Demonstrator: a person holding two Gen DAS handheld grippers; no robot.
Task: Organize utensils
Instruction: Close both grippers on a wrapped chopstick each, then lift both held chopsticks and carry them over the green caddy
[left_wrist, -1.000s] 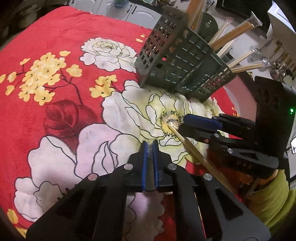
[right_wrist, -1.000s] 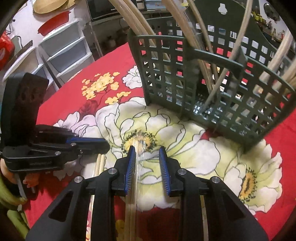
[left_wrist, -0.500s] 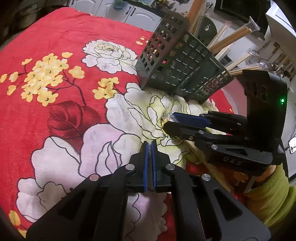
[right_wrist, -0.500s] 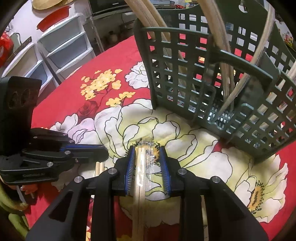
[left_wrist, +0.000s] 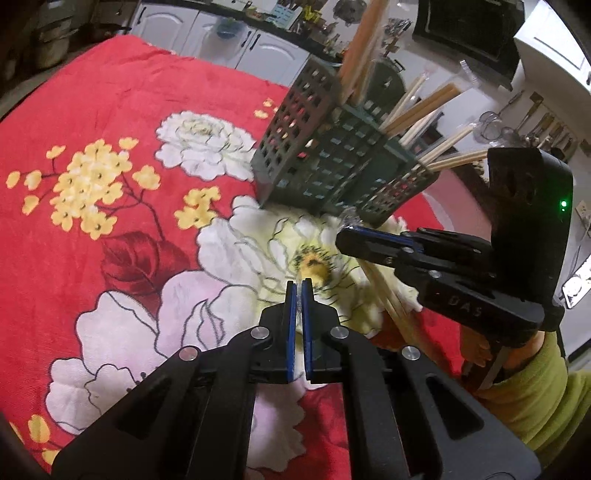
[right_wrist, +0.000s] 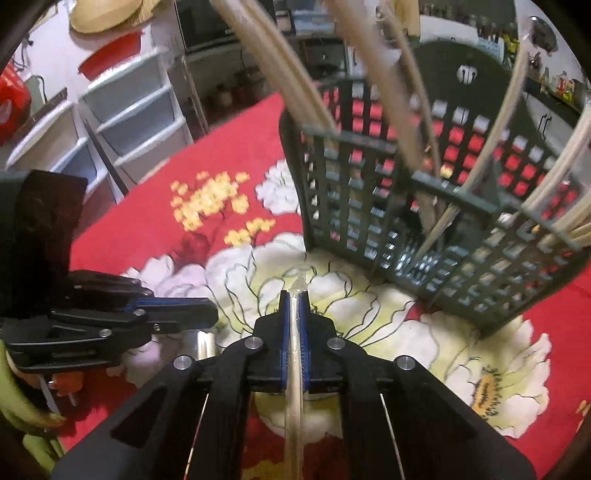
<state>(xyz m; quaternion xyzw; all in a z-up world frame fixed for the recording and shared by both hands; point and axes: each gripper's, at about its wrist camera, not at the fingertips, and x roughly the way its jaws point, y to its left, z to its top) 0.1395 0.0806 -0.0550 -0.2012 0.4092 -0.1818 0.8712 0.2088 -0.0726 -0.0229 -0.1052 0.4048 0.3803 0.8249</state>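
The right gripper (right_wrist: 294, 295) is clamped on a pair of wooden chopsticks in a clear plastic sleeve (right_wrist: 293, 387), the crinkled sleeve tip poking out just past its blue pads (right_wrist: 283, 332). The pair runs back under the gripper body, its front end lifted off the red floral tablecloth (left_wrist: 110, 122). Just ahead stands a dark green lattice utensil basket (right_wrist: 461, 236), tilted, with several more wrapped chopsticks (left_wrist: 428, 110) leaning out of its compartments. The left gripper (left_wrist: 298, 286) sits beside the right one, over the cloth, its jaws together with nothing visible between them. A green sleeve (left_wrist: 543, 398) shows behind the right gripper
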